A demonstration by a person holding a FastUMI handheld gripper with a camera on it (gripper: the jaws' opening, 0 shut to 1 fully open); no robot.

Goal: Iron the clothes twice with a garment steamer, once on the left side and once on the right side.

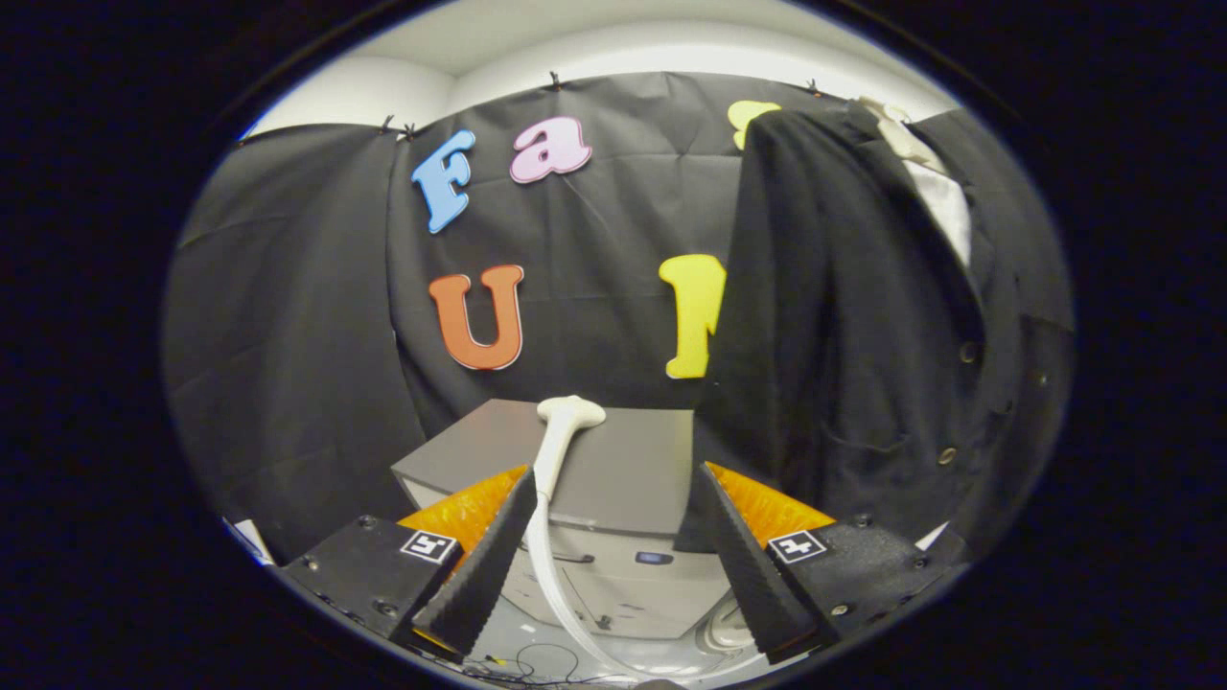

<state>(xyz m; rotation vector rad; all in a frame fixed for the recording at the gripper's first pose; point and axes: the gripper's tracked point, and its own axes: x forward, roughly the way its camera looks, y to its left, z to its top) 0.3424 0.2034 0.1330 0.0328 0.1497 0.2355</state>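
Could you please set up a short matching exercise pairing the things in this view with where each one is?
Things:
1. steamer head
2. dark jacket
3. gripper
4. grey box

Places:
A. hanging beyond the right finger
B. open, nothing gripped
C. lying on the box's top
D. just ahead of the fingers

Pairs: 1-C, 2-A, 3-B, 4-D

tool fingers wide apart, empty
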